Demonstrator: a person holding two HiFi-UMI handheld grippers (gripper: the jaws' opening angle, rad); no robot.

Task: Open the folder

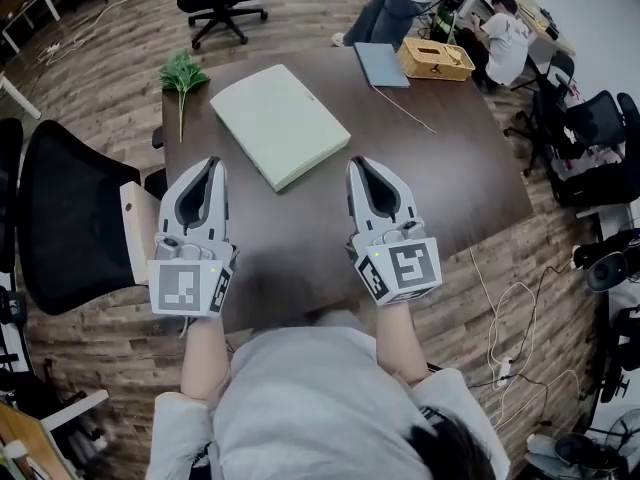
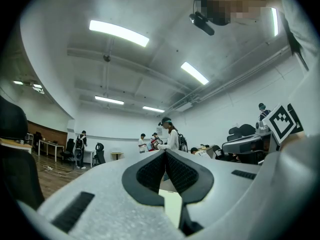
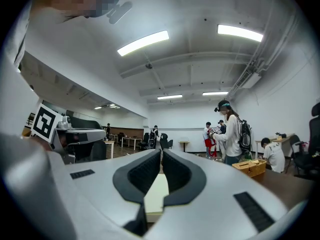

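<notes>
Pale green, the folder lies closed and flat on the dark bench; the left hand-held gripper and right hand-held gripper have jaws together, holding nothing.

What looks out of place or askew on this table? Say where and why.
The closed folder lies skewed on the table, and a leafy sprig lies loose at its far left corner. Nothing looks spilled or damaged.

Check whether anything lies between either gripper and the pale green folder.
Nothing visible does. Only bare table separates the left gripper and the right gripper, both shut and empty, from the closed folder. The plant sprig and the cable lie off to the sides.
</notes>
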